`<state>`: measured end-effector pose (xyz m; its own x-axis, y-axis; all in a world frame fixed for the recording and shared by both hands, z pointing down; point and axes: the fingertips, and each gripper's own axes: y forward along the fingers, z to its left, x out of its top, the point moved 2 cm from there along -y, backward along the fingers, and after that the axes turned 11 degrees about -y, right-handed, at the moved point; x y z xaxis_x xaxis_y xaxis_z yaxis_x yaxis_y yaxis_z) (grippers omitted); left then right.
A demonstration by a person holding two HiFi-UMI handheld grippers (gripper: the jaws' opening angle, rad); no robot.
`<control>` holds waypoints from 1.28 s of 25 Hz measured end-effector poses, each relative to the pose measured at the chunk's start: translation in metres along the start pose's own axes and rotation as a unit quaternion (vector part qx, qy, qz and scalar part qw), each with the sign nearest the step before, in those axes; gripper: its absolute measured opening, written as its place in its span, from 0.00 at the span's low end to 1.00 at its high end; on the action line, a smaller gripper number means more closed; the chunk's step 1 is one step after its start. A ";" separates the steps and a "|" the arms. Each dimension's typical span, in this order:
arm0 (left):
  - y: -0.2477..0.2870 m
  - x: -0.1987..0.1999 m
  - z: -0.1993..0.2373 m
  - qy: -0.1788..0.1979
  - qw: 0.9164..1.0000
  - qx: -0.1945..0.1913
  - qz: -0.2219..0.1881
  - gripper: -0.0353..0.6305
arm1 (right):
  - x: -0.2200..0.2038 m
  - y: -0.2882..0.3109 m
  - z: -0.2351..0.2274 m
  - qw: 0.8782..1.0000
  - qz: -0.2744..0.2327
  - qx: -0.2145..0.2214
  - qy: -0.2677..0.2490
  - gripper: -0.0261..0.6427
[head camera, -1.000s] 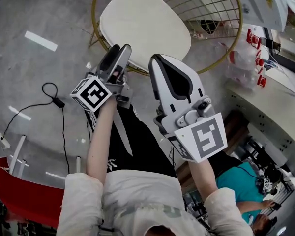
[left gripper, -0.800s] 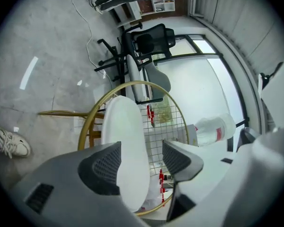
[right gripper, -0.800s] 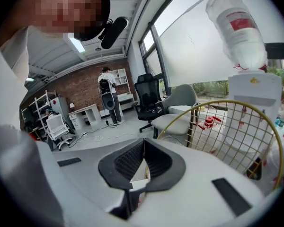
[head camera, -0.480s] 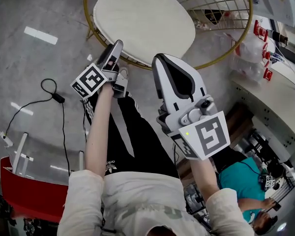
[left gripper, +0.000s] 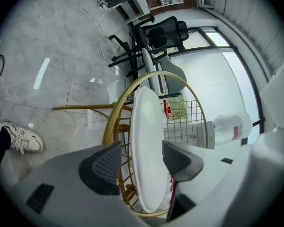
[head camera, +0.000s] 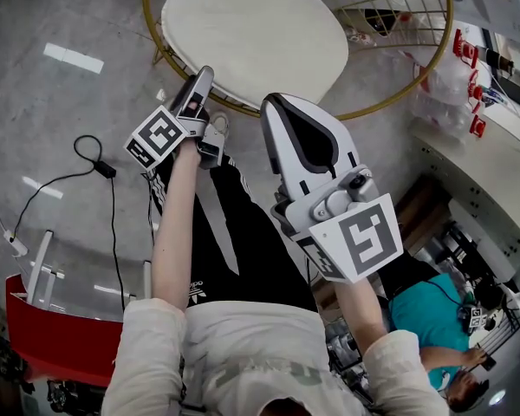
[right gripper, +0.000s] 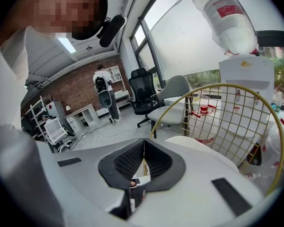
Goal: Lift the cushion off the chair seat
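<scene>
White oval cushion (head camera: 253, 33). Lies flat on the seat of the gold wire chair (head camera: 357, 113), inside the round rim, with the wire backrest rising beyond it. Appears edge-on in the left gripper view, a pale slab (left gripper: 146, 150) against the gold frame.

Left claw (head camera: 204, 76). Points at the near edge of the cushion, close to the chair rim. Stands wide open in its own view (left gripper: 142, 162), the ribbed pads (left gripper: 106, 164) well apart and the cushion's edge lined up in the gap beyond them. Grips nothing; cannot tell whether a pad touches the cushion.

Right claw (head camera: 277, 107). Hangs just beside the left one, short of the chair's front rim. Sits closed in its own view (right gripper: 143, 160), dark pads meeting at the tips, with nothing between them.

Below both, dark trousers with white stripes and a white sneaker (left gripper: 21, 138) on the grey floor (head camera: 61, 102). Further left, a black cable (head camera: 104, 170) looped on the floor. Behind the chair, an upturned water bottle (right gripper: 225, 18) on a white dispenser.
</scene>
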<state>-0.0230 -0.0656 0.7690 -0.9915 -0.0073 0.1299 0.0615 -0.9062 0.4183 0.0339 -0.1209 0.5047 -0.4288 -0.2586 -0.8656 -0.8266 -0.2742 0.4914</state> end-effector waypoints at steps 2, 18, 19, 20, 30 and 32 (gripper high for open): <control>-0.001 -0.004 0.006 -0.002 1.000 0.006 0.006 0.45 | -0.002 0.000 -0.001 1.000 0.001 0.001 0.002 0.06; 0.026 -0.017 0.000 -0.008 0.999 -0.019 0.045 0.45 | -0.010 0.002 -0.008 1.000 0.007 -0.003 0.017 0.06; 0.027 -0.018 -0.001 -0.007 0.998 -0.022 0.050 0.45 | -0.012 0.002 -0.008 1.000 0.008 -0.004 0.020 0.06; 0.029 -0.020 -0.002 -0.006 0.998 -0.026 0.054 0.45 | -0.014 0.001 -0.008 1.000 0.010 -0.004 0.023 0.06; 0.053 -0.016 -0.013 -0.012 0.998 -0.048 0.049 0.45 | -0.022 -0.003 -0.012 0.999 0.007 -0.011 0.039 0.06; 0.056 -0.016 -0.014 -0.015 0.997 -0.051 0.048 0.45 | -0.021 -0.003 -0.012 0.999 0.004 -0.011 0.041 0.06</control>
<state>-0.0057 -0.1220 0.7780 -0.9776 -0.0850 0.1925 0.1426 -0.9403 0.3090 0.0500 -0.1261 0.5228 -0.4041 -0.3350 -0.8512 -0.8142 -0.2924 0.5016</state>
